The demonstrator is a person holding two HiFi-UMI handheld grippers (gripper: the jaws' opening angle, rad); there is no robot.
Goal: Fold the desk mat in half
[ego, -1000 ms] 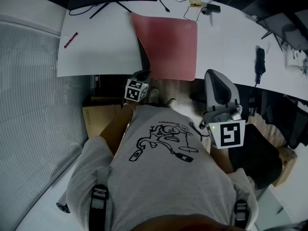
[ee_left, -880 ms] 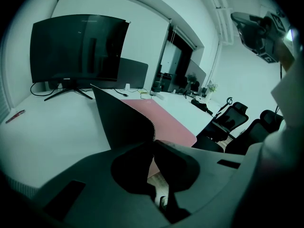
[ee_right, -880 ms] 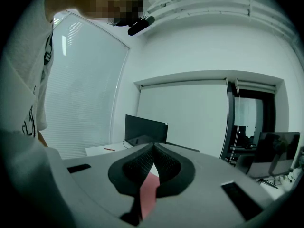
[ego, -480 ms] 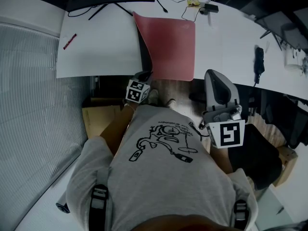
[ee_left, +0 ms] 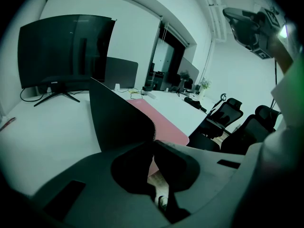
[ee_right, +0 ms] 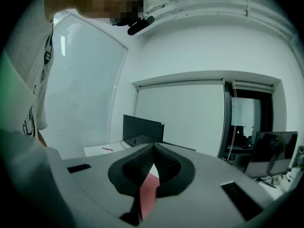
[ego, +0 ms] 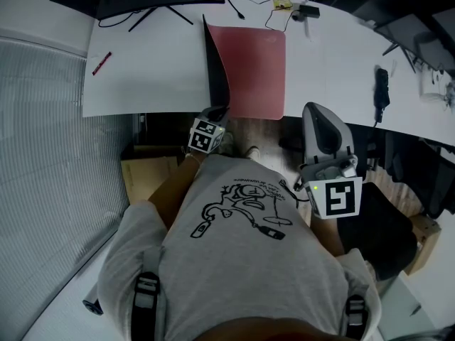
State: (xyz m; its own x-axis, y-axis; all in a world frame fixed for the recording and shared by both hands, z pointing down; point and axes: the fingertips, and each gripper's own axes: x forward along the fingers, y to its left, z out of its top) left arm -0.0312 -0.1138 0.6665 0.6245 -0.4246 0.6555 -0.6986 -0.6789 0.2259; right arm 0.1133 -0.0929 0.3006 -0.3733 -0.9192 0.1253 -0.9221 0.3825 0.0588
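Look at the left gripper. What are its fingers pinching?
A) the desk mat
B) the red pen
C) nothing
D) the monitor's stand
A: the fingers of the left gripper are shut on a near corner of the desk mat, holding its dark underside up off the white table.

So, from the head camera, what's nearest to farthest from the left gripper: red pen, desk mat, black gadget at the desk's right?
1. The desk mat: its corner is pinched in the left gripper.
2. The red pen: left side of the desk.
3. The black gadget: far over on the right side.
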